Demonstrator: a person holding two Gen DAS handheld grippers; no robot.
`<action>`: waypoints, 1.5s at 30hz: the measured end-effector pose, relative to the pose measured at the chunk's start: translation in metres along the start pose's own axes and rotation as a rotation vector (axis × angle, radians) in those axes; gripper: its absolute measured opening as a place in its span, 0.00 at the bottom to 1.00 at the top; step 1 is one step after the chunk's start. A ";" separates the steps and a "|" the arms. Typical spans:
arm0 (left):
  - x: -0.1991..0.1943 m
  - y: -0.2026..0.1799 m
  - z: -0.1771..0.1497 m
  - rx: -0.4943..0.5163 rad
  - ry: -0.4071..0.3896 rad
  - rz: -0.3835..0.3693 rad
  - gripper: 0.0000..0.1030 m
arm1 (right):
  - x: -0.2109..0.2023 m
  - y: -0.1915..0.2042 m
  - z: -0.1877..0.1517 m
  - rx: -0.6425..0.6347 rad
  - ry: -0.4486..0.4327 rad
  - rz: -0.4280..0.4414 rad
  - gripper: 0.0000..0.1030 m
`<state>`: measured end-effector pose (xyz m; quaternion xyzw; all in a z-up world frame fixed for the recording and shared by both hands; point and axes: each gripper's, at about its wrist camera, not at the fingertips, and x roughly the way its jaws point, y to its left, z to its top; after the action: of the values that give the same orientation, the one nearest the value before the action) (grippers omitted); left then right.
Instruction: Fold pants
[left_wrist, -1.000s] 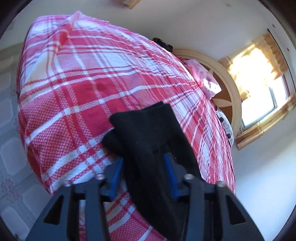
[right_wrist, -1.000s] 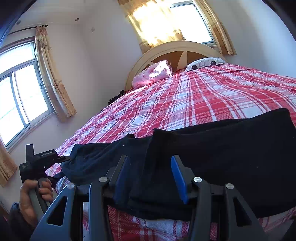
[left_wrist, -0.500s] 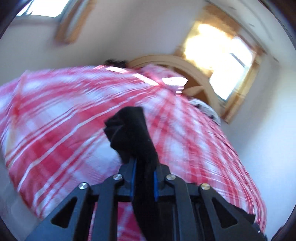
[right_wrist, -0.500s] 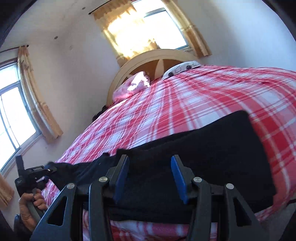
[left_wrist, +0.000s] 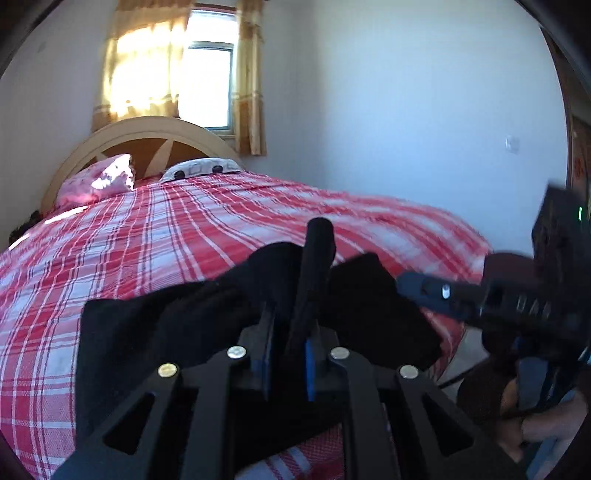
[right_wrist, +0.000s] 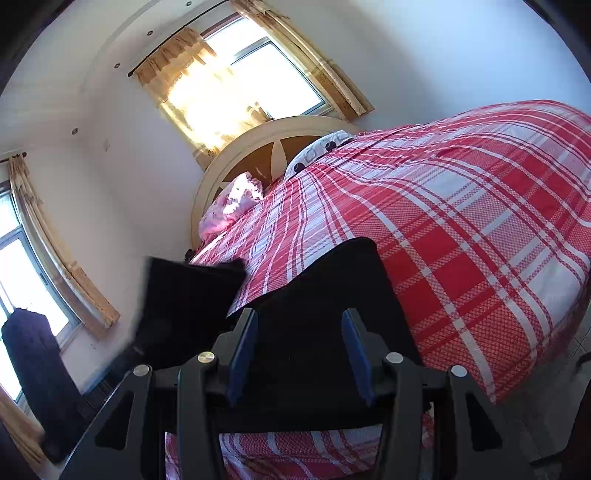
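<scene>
Black soft-cloth pants (left_wrist: 155, 332) spread across the near end of the red-and-white plaid bedspread (left_wrist: 166, 236), one end pinched and raised. Left gripper (left_wrist: 288, 354) clenched on a bunched ridge of that dark cloth, which stands up between the blue pads (left_wrist: 309, 365) and pokes out past them. Right gripper (right_wrist: 298, 350) released, jaws wide apart, poised over the flat black panel (right_wrist: 325, 295) near the bed's edge; whether the pads touch the cloth, impossible to tell. Same right gripper (left_wrist: 436, 291) visible at the right of the left wrist view, blurred, close beside the lifted cloth.

Probably mid-fold, with one end being carried over the rest. For a clean result: hold the left clamp firm, with no slackening until the cloth lies down. Carry the raised end low and level across the flat part, matching edge to edge rather than dropping it in a heap. Use the open right claw to pin or catch the opposite corner, keeping the lower layer from dragging along the plaid. Risk, judged from the bunching: a twisted, lumpy fold unless the pinched ridge gets spread out before release.
</scene>
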<state>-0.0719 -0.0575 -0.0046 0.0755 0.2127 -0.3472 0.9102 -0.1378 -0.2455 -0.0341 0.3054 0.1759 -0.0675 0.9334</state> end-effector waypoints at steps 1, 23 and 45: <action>0.007 -0.007 -0.007 0.045 0.026 0.022 0.13 | 0.000 -0.001 0.000 0.004 0.002 0.003 0.49; -0.055 0.123 -0.005 -0.213 0.048 0.188 0.81 | 0.083 0.014 0.010 0.022 0.243 0.133 0.73; -0.038 0.124 -0.009 -0.270 0.084 0.201 0.81 | 0.003 0.023 0.003 -0.254 0.064 -0.033 0.20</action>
<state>-0.0180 0.0600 0.0025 -0.0122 0.2866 -0.2192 0.9326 -0.1285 -0.2287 -0.0200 0.1837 0.2177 -0.0502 0.9573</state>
